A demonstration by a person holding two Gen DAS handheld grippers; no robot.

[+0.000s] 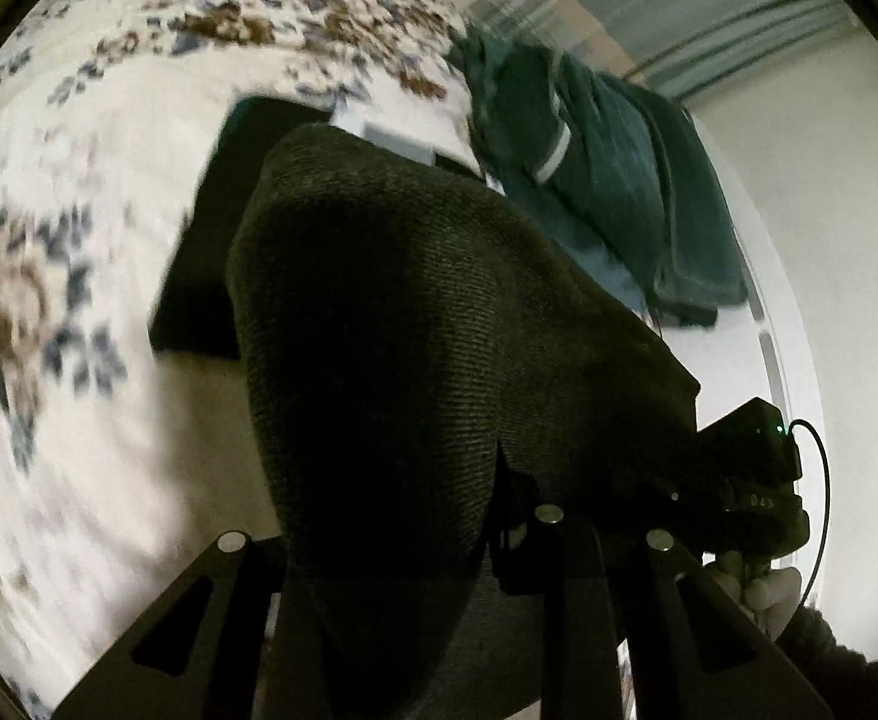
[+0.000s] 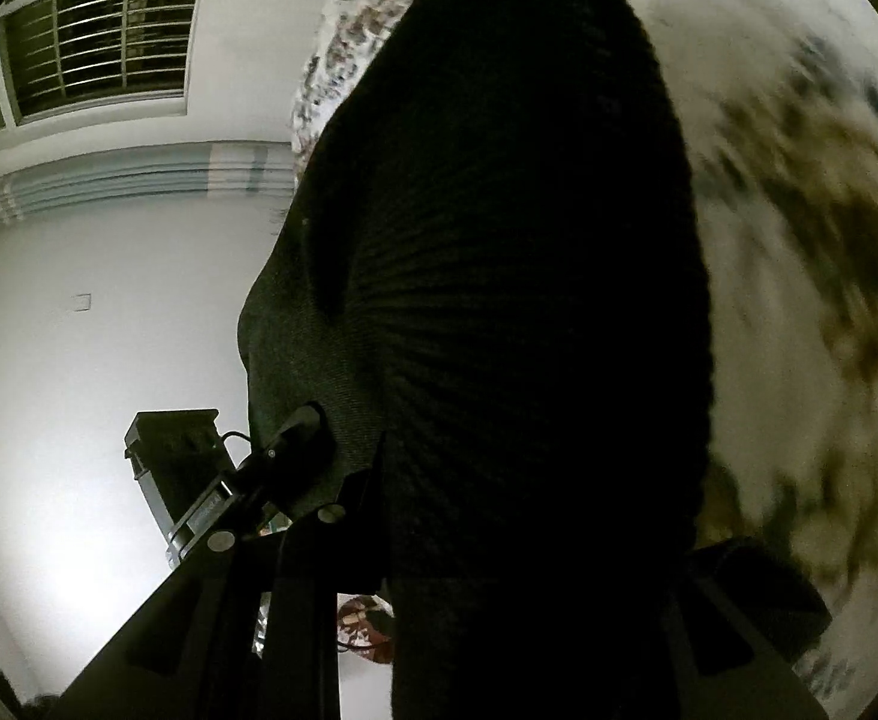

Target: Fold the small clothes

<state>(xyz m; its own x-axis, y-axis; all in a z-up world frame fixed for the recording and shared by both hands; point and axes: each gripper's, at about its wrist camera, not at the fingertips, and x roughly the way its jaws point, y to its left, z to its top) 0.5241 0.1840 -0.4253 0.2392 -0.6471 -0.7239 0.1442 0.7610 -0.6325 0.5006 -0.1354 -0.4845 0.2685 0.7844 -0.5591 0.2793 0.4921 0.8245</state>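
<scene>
A dark knit garment (image 1: 415,324) hangs from my left gripper (image 1: 499,480), which is shut on its edge and holds it above the patterned bed cover (image 1: 79,240). The same dark ribbed garment (image 2: 517,300) fills the right wrist view, and my right gripper (image 2: 379,480) is shut on it. The other gripper shows at the right of the left wrist view (image 1: 751,462) and at the lower left of the right wrist view (image 2: 247,480). The garment hides most of both pairs of fingers.
A white bed cover with brown and blue flowers (image 2: 811,276) lies below. A black folded item (image 1: 217,228) and teal clothes (image 1: 607,180) lie on the bed. A white wall (image 2: 79,360) and a barred window (image 2: 97,36) are behind.
</scene>
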